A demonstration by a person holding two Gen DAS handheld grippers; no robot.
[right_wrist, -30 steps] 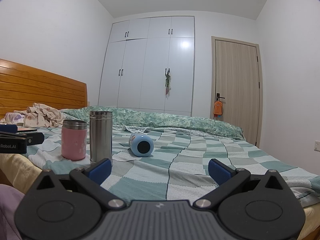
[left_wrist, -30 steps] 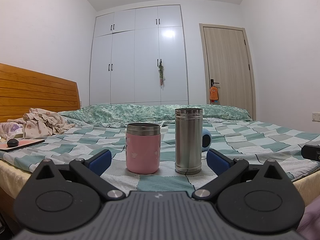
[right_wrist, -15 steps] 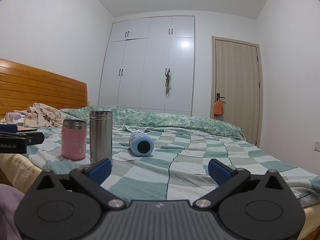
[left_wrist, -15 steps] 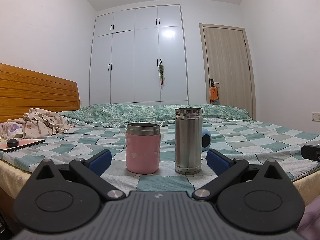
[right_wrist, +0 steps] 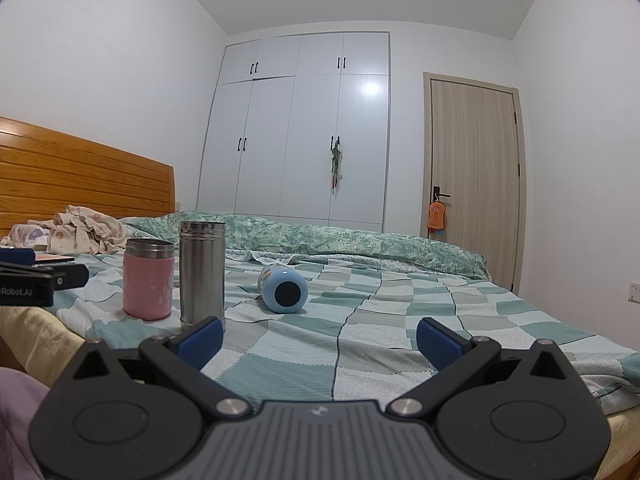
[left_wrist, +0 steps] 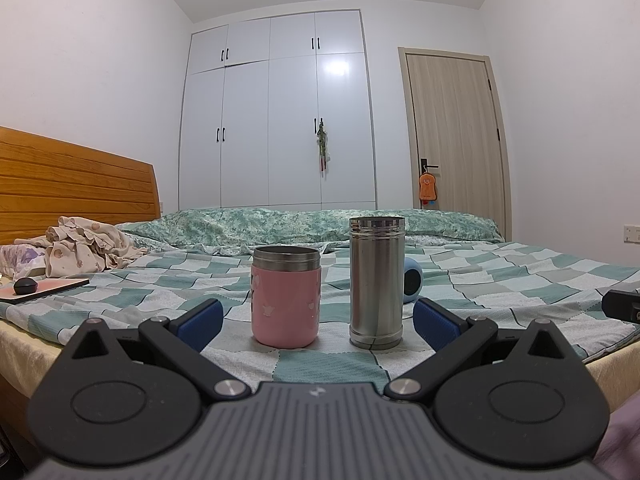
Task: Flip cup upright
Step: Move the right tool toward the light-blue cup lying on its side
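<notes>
I am at the edge of a bed point(right_wrist: 360, 320) spread with a green and white checked sheet; white wardrobes point(left_wrist: 280, 120) and a wooden door point(right_wrist: 472, 176) fill the far wall, and a wooden headboard point(left_wrist: 72, 184) runs along the left. A pink cup point(left_wrist: 285, 297) and a taller steel flask point(left_wrist: 376, 282) stand upright side by side near the bed's edge. The blue cup point(right_wrist: 283, 288) lies on its side beyond them, its round end facing my right camera; from the left, the flask hides most of it. My left tongs point(left_wrist: 316, 322) hang open, level, before the two upright ones. My right tongs point(right_wrist: 318, 338) are open too, holding nothing, short of the blue cup.
</notes>
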